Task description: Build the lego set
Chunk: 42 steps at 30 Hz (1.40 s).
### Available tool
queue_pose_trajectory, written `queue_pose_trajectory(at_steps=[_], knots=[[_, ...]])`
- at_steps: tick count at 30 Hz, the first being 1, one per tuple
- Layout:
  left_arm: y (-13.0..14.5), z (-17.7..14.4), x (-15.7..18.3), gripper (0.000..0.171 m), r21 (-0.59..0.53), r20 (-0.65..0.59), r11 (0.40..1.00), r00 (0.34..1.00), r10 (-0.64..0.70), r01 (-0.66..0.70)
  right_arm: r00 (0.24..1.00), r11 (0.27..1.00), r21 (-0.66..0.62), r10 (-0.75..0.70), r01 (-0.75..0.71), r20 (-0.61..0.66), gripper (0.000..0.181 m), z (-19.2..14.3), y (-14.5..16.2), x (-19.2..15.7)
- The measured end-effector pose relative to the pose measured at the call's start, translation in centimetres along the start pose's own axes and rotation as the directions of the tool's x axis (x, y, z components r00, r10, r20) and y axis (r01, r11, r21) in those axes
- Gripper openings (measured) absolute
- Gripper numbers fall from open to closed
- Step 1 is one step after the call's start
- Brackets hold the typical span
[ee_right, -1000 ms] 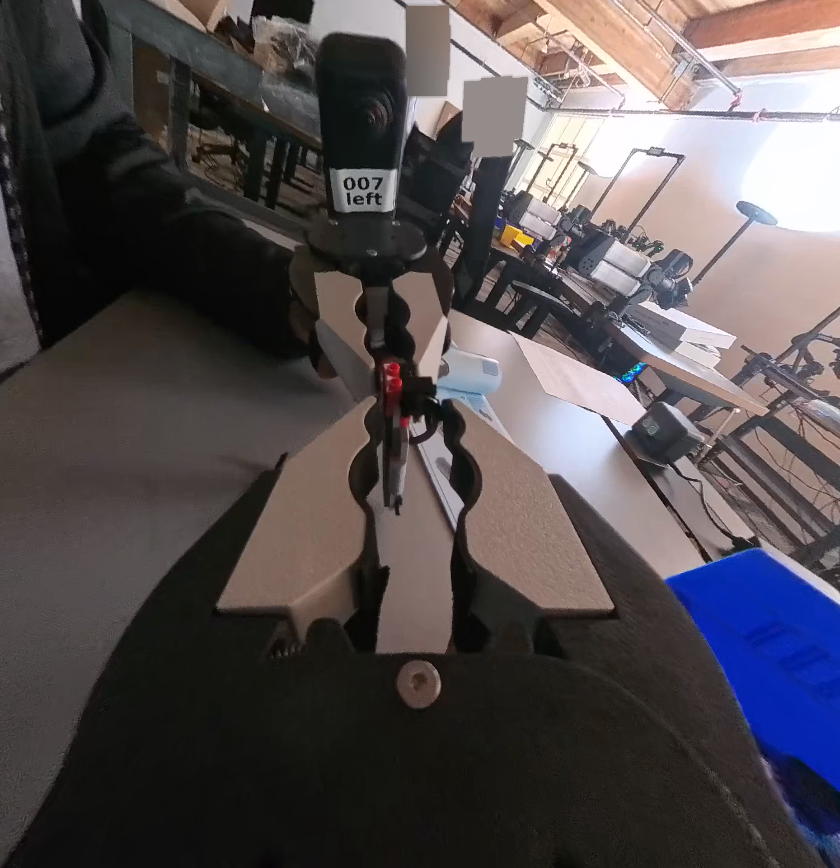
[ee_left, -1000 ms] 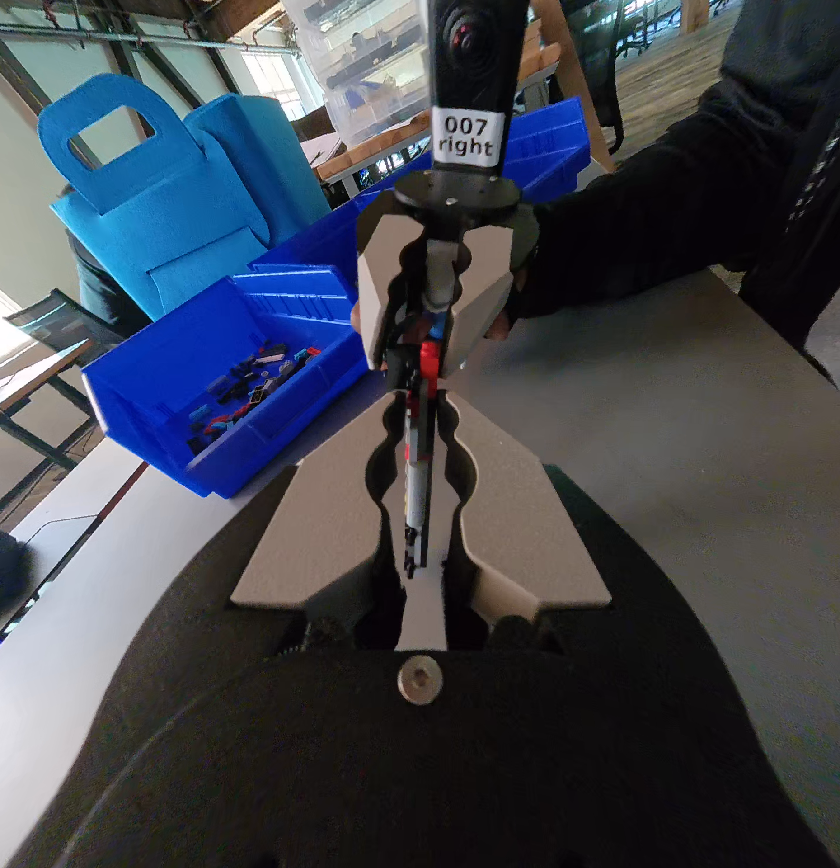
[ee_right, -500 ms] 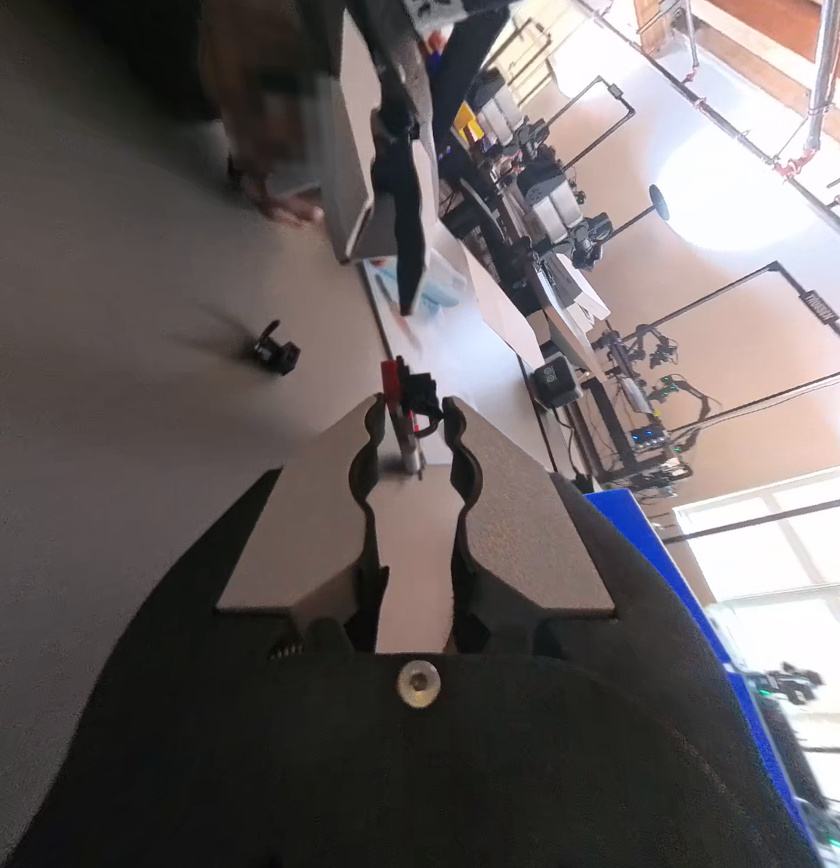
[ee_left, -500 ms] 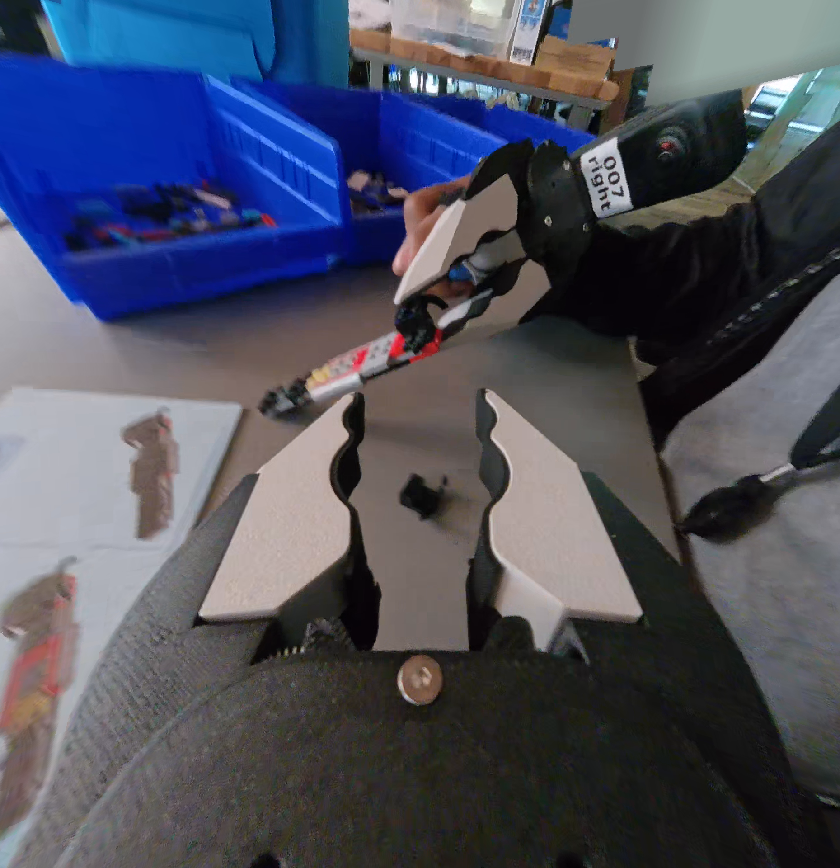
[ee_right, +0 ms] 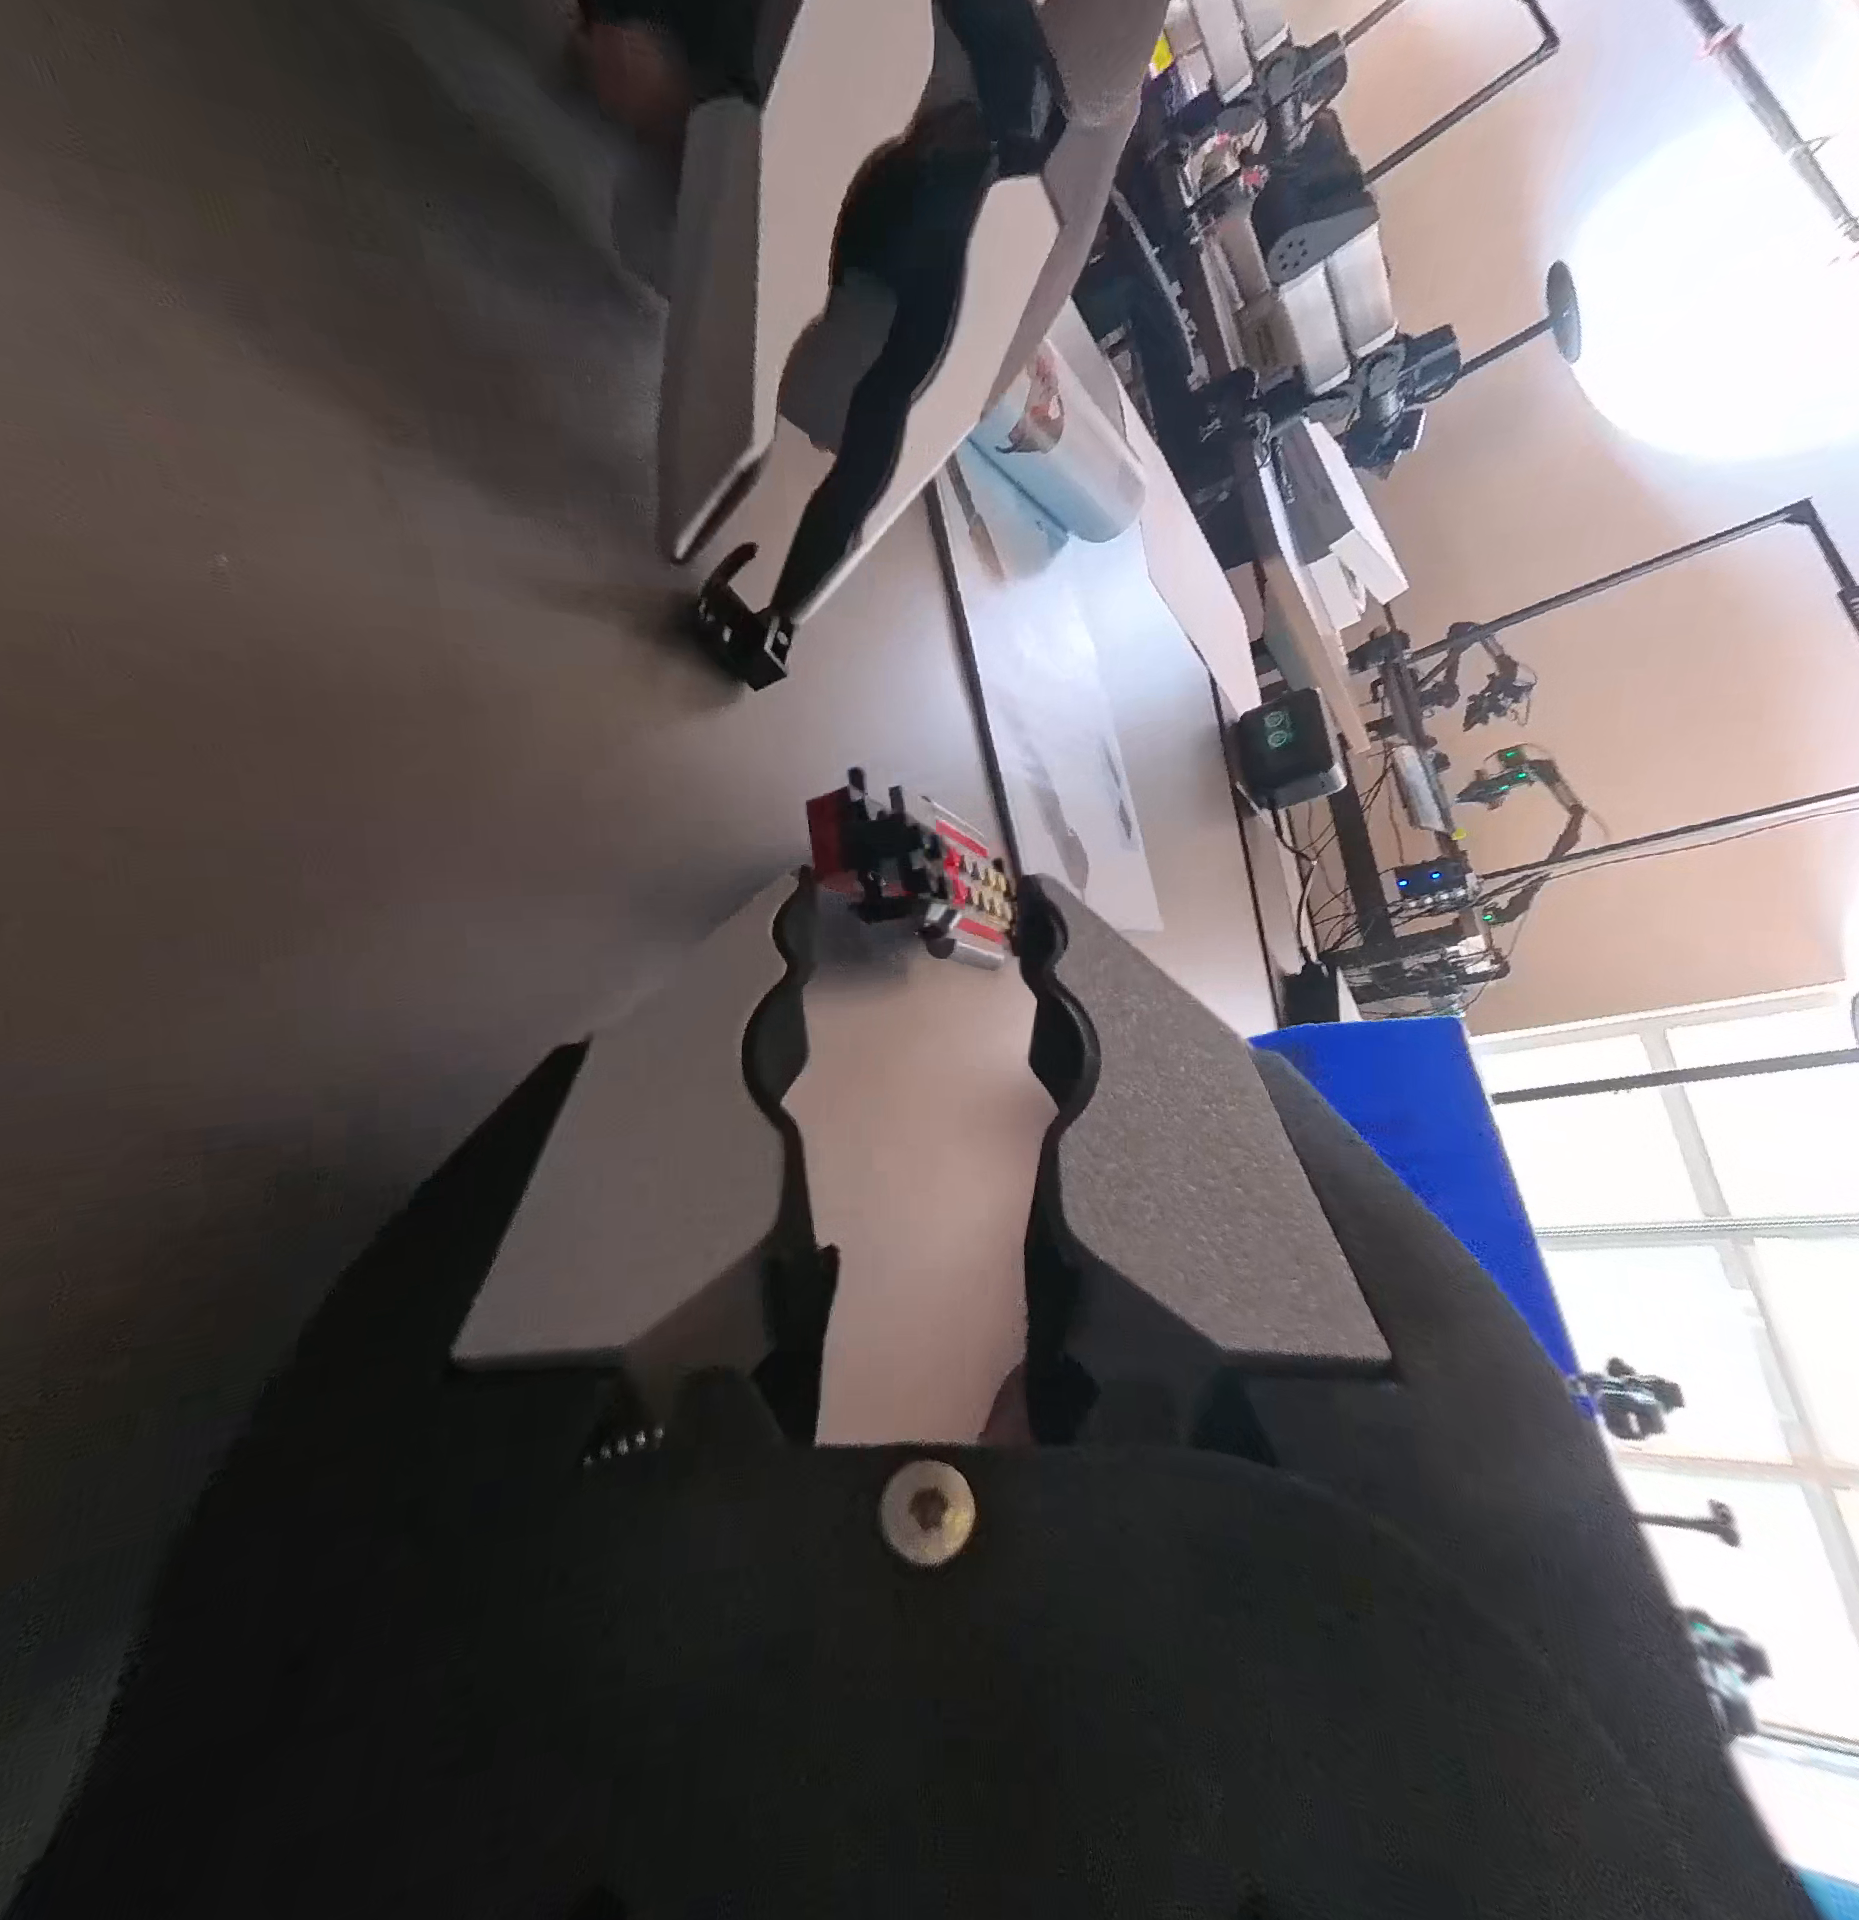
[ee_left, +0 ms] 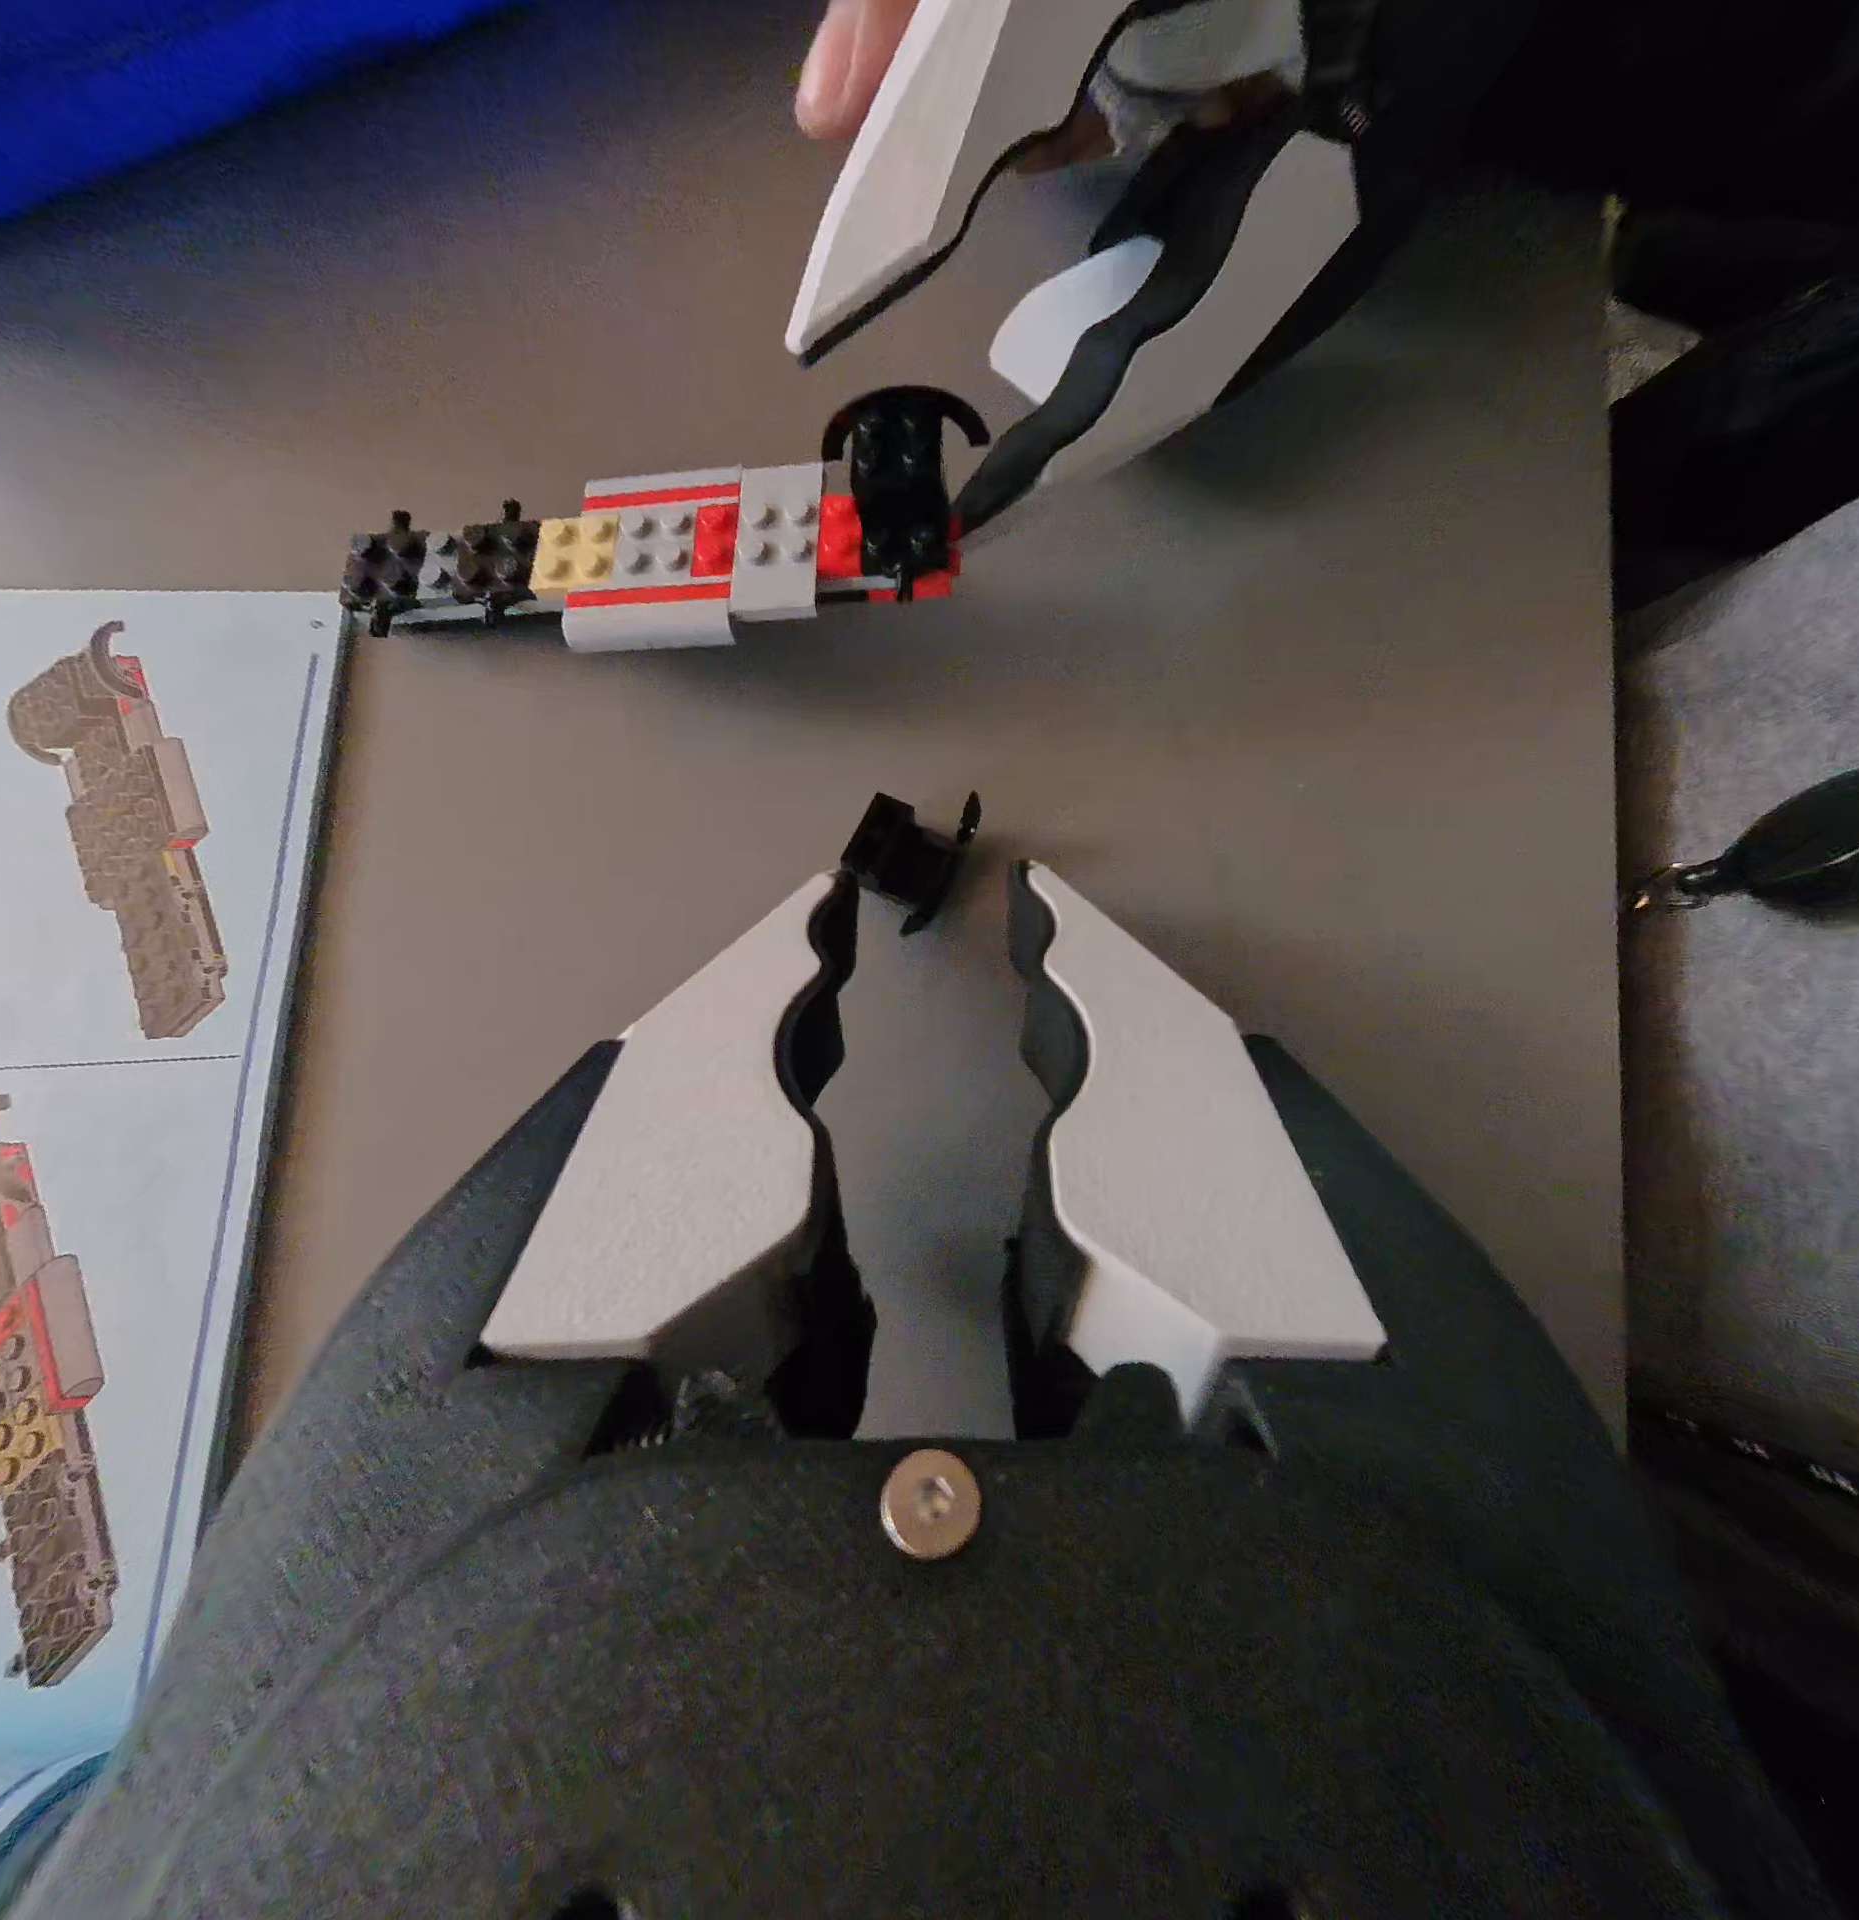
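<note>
The long lego model (ee_left: 655, 551), grey, red, tan and black, lies flat on the dark table, free of both grippers. It also shows in the right wrist view (ee_right: 904, 862). My right gripper (ee_right: 917, 894) is open, with the model's black end just beyond its tips; in the left wrist view the right gripper (ee_left: 889, 426) hangs over that end. A small loose black piece (ee_left: 909, 857) lies on the table. My left gripper (ee_left: 930, 883) is open and low, its tips on either side of that piece (ee_right: 743, 634).
An instruction sheet (ee_left: 125, 935) lies left of the model, touching its left end. A blue bin (ee_left: 125, 83) stands at the far left. The table's edge (ee_left: 1616, 935) runs down the right, with grey fabric and a black cord end (ee_left: 1798, 862) beyond. Some 7 cm of space lies between my two pairs of fingers.
Both grippers held the model in the air; the left let go first. The right has lowered it onto the table and opened. The left has dropped down to the small black piece.
</note>
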<state>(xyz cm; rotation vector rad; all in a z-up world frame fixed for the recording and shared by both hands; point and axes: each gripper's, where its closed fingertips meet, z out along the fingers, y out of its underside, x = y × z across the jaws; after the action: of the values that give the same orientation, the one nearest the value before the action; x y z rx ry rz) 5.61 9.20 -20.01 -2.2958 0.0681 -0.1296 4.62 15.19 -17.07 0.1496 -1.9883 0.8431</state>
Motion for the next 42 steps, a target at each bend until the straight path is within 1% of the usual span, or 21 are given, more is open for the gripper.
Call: queue_pose_trajectory(at_steps=[1,4,9,12,14,15,16,17,18,20,21,23,24,26,31,32,37,39,40,41,42], knots=[[0.2,0.2,0.0,0.025,-0.017,0.006,1.0,1.0,0.007,-0.007,1.0,1.0,-0.002,0.014,-0.014,0.011,0.044,-0.1,0.0,-0.2],[0.4,0.5,0.1,0.006,-0.043,0.021,0.999,0.999,0.033,-0.032,0.997,0.998,-0.003,0.056,-0.056,0.047,0.049,-0.3,0.0,-0.8],[0.3,0.6,0.8,0.004,-0.033,-0.009,0.999,1.0,0.006,-0.006,0.99,0.993,0.017,0.112,-0.114,0.091,0.054,-0.8,-0.4,-1.2],[-0.7,0.2,1.2,0.004,0.036,-0.048,0.998,0.997,-0.057,0.059,0.984,0.987,0.046,0.152,-0.157,0.087,0.054,-1.2,-0.9,-0.9],[-2.4,-0.5,1.8,0.004,0.144,-0.122,0.979,0.984,-0.126,0.143,0.978,0.977,0.079,0.192,-0.198,0.082,0.053,-1.5,-1.4,-0.5],[-3.6,-0.9,2.1,0.004,0.212,-0.18,0.954,0.968,-0.175,0.212,0.974,0.97,0.099,0.213,-0.22,0.076,0.052,-1.7,-1.7,-0.3],[-4.8,-1.5,2.4,0.004,0.279,-0.253,0.914,0.941,-0.225,0.294,0.97,0.963,0.123,0.233,-0.239,0.064,0.049,-1.8,-2.1,0.1],[-6.2,-2.2,2.6,0.003,0.346,-0.33,0.856,0.904,-0.273,0.385,0.967,0.955,0.148,0.252,-0.256,0.046,0.046,-1.9,-2.5,0.6],[-7.4,-3.0,2.7,0.003,0.396,-0.422,0.783,0.852,-0.309,0.48,0.962,0.946,0.175,0.272,-0.271,0.022,0.043,-2.0,-2.9,1.2],[-9.3,-4.7,2.6,0.003,0.435,-0.605,0.611,0.718,-0.346,0.661,0.951,0.926,0.231,0.309,-0.297,-0.017,0.039,-2.1,-3.9,2.4],[-9.9,-5.3,2.3,0.003,0.431,-0.677,0.526,0.648,-0.348,0.733,0.944,0.914,0.263,0.327,-0.308,-0.032,0.038,-2.2,-4.5,3.0],[-10.5,-6.1,2.3,0.004,0.383,-0.79,0.402,0.521,-0.324,0.832,0.931,0.888,0.323,0.362,-0.327,-0.053,0.037,-2.3,-5.7,4.0],[-10.7,-6.2,2.4,0.004,0.355,-0.829,0.359,0.468,-0.306,0.863,0.924,0.875,0.348,0.377,-0.336,-0.057,0.036,-2.3,-6.2,4.5],[-11.1,-6.3,2.9,0.004,0.293,-0.882,0.312,0.382,-0.278,0.904,0.916,0.856,0.383,0.398,-0.347,-0.06,0.036,-2.2,-7.0,5.1],[-11.4,-6.3,3.7,0.004,0.216,-0.933,0.269,0.28,-0.226,0.938,0.911,0.832,0.422,0.411,-0.359,-0.036,0.026,-2.0,-8.1,5.4],[-11.4,-6.3,3.7,0.004,0.206,-0.936,0.269,0.27,-0.225,0.941,0.912,0.831,0.424,0.41,-0.36,-0.03,0.02,-2.0,-8.2,5.3],[-11.1,-6.0,3.9,0.003,0.167,-0.941,0.294,0.241,-0.238,0.941,0.913,0.828,0.419,0.407,-0.374,0.011,0.02,-2.0,-8.1,4.9],[-10.9,-5.9,3.9,0.008,0.177,-0.926,0.325,0.269,-0.263,0.929,0.912,0.83,0.403,0.408,-0.386,0.034,0.019,-2.0,-7.8,4.6],[-10.8,-5.8,3.8,0.014,0.2,-0.911,0.352,0.306,-0.278,0.914,0.91,0.832,0.387,0.412,-0.398,0.051,0.019,-2.0,-7.5,4.5],[-10.6,-5.8,3.6,0.02,0.244,-0.882,0.384,0.368,-0.293,0.89,0.907,0.836,0.365,0.416,-0.41,0.066,0.019,-1.9,-7.2,4.4],[-10.4,-5.7,3.3,0.026,0.306,-0.832,0.426,0.457,-0.315,0.851,0.905,0.841,0.341,0.417,-0.419,0.085,0.019,-1.8,-6.8,4.1]])
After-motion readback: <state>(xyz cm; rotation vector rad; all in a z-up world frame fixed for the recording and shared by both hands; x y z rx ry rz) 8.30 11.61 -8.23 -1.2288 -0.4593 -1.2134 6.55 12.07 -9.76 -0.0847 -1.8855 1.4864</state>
